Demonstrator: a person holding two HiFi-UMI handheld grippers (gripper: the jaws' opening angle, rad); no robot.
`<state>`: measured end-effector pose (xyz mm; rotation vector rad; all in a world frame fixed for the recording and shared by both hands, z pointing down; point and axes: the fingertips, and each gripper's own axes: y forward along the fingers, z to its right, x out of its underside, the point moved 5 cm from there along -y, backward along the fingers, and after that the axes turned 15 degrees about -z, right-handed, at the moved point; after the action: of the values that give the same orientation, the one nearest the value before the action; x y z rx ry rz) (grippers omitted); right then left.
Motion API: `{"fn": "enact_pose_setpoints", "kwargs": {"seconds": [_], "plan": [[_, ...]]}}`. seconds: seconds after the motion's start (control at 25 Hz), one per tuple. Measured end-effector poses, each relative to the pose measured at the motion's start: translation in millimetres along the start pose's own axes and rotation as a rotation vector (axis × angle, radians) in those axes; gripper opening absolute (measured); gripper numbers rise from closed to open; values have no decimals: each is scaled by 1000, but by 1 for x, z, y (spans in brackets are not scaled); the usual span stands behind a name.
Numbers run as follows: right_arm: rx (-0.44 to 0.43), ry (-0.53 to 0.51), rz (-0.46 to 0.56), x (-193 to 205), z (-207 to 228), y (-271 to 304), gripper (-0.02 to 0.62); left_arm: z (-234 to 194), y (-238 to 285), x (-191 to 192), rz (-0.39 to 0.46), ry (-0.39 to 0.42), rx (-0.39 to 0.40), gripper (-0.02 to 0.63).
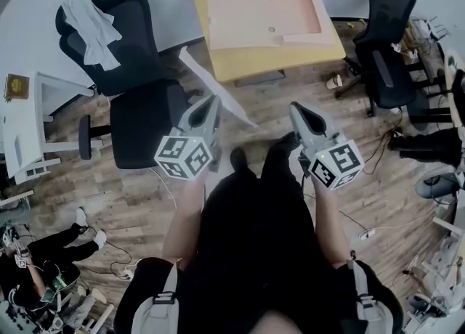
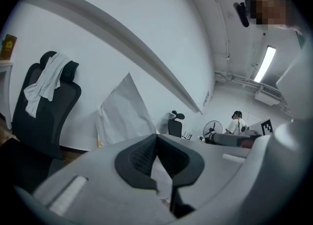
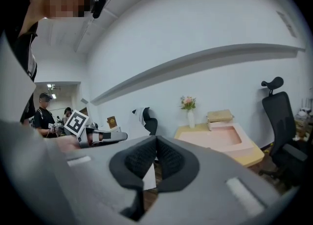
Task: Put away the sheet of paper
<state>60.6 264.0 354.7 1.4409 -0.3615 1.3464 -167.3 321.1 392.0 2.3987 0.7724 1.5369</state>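
Note:
I hold a white sheet of paper (image 1: 231, 102) in my left gripper (image 1: 213, 102), which is shut on it. In the head view the sheet shows nearly edge-on, slanting from upper left to lower right above the wooden floor. In the left gripper view the paper (image 2: 124, 114) rises beyond the closed jaws of the left gripper (image 2: 157, 137). My right gripper (image 1: 296, 108) hangs to the right of the sheet, apart from it. Its pads meet with nothing between them, as the right gripper view shows of the right gripper (image 3: 156, 139); the paper (image 3: 149, 175) lies beyond them.
A yellow table (image 1: 290, 55) carrying a pink tray (image 1: 265, 14) stands ahead. A black office chair (image 1: 131, 71) with a white cloth (image 1: 91, 24) is at the left, another chair (image 1: 385, 35) at the right. White shelving (image 1: 22, 125) stands far left. Cables lie on the floor.

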Motion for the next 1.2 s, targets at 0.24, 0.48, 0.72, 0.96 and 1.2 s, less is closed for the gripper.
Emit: {"fn": "enact_pose_setpoints", "kwargs": {"seconds": [0.24,0.48,0.72,0.96,1.2], "plan": [[5,11,-20,4,7,1,2,-3,6,7,-15,-23,-1,9],[-8,19,-32,-1,31,5,3,-1,26,-3,-10,-35,-18,9],[-38,16,-30,-20,63,20,2,-3,53,-22,-11,-35,-49,9],[-70,20,-9,-42,110,30,2,9,91,-51,-10,-14,-74,9],[-101,26,11,-64,158,39,2,21,128,-77,-10,1,-104,9]]}}
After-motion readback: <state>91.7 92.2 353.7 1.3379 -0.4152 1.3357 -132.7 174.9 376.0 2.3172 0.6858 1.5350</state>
